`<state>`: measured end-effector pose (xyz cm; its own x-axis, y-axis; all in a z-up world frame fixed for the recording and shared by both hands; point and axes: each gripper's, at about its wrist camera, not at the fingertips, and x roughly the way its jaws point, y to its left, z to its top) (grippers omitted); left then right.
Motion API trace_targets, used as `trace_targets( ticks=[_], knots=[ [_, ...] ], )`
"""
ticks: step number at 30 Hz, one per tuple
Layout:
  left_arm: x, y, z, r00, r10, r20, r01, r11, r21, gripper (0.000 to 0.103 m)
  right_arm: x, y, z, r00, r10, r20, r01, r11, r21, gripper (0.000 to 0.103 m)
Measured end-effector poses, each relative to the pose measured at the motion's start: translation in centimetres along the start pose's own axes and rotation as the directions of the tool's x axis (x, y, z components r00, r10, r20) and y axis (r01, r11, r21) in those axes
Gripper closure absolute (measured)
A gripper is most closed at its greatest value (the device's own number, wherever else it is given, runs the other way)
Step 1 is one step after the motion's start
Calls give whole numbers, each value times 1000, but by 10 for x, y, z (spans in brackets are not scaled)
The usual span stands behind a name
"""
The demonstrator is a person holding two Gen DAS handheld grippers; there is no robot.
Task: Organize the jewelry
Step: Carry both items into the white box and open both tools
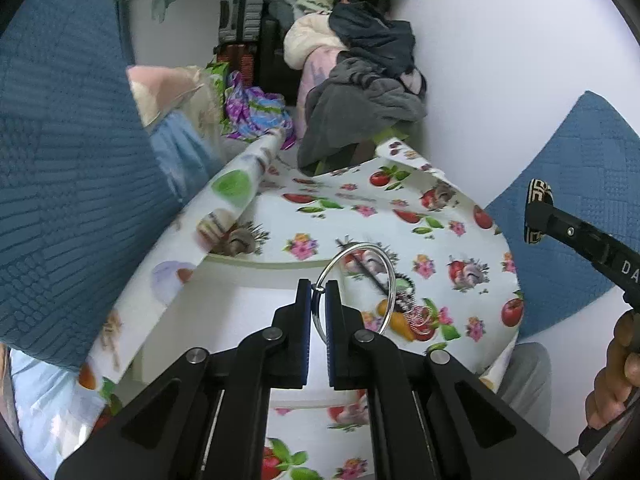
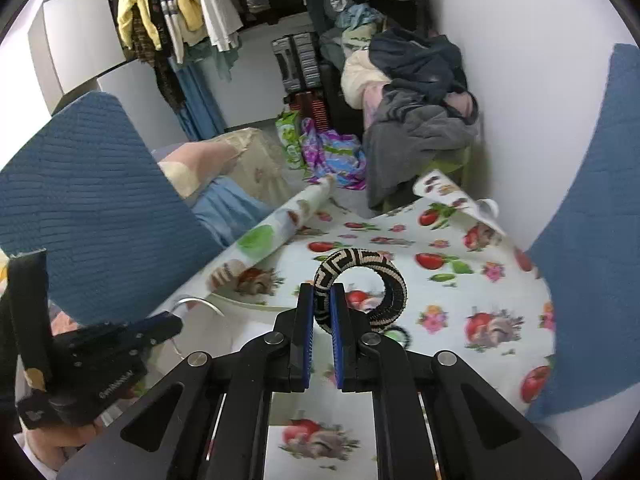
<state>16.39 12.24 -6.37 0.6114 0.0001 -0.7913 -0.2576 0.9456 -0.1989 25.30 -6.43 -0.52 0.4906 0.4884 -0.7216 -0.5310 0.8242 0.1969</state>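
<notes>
A thin silver bangle point(image 1: 394, 280) is pinched by its lower edge between the blue pads of my left gripper point(image 1: 318, 292), which is shut on it above the fruit-print tablecloth point(image 1: 440, 208). My right gripper point(image 2: 322, 304) is shut on a thick woven black-and-cream bangle point(image 2: 360, 262), also held above the cloth. Each gripper shows in the other's view: the right gripper point(image 1: 538, 216) with its patterned bangle point(image 1: 540, 192) at the right edge, the left gripper point(image 2: 172, 326) with the silver bangle point(image 2: 200, 302) at lower left. A black stick-like piece point(image 1: 366, 270) lies on the cloth behind the silver ring.
A white shallow container point(image 1: 240, 304) sits on the table below the left gripper. The cloth's left edge is rolled up point(image 1: 248, 168). Blue textured chair backs point(image 1: 72, 160) point(image 2: 592, 240) flank the table. Heaped clothes point(image 2: 416, 120) and a white wall lie beyond. A hand point(image 1: 616, 364) grips the right tool.
</notes>
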Motion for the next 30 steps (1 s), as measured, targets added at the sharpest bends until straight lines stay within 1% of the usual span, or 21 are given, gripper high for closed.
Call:
trace_targets(
  ticks=[4,7,9,12,16,21,27,29,30],
  knots=[
    [12,30,-9,999,11,-33,-12,1000,-25,97,26,24,-10,999,40,-36,-40,999,10,96],
    [23,47,-16,998,18,-58,-20,999,-40,97,52,40,-23,994,65,-94,-64,998,8,96],
    [33,58,-22,996,26,-81,-30,998,-49,97,71,50,-34,987,77,-141,-77,997,2,95],
    [51,73,-34,992,17,-124,-26,997,-74,97,93,59,-50,975,88,-202,-90,996,-1,95],
    [68,84,-45,986,8,-168,-24,995,-94,96,124,70,-71,955,95,-282,-100,995,-6,95],
    [91,91,-59,974,-3,-226,-20,995,-100,95,151,77,-89,933,94,-346,-106,994,-16,95],
    [99,95,-65,966,-10,-257,-18,994,-108,95,169,75,-100,913,90,-399,-103,995,-13,94],
    [96,96,-65,967,-7,-255,-21,994,-109,95,168,74,-99,911,94,-401,-110,994,-16,93],
    [93,96,-65,969,-6,-249,-23,993,-113,95,167,74,-98,911,98,-400,-114,993,-15,90]
  ],
)
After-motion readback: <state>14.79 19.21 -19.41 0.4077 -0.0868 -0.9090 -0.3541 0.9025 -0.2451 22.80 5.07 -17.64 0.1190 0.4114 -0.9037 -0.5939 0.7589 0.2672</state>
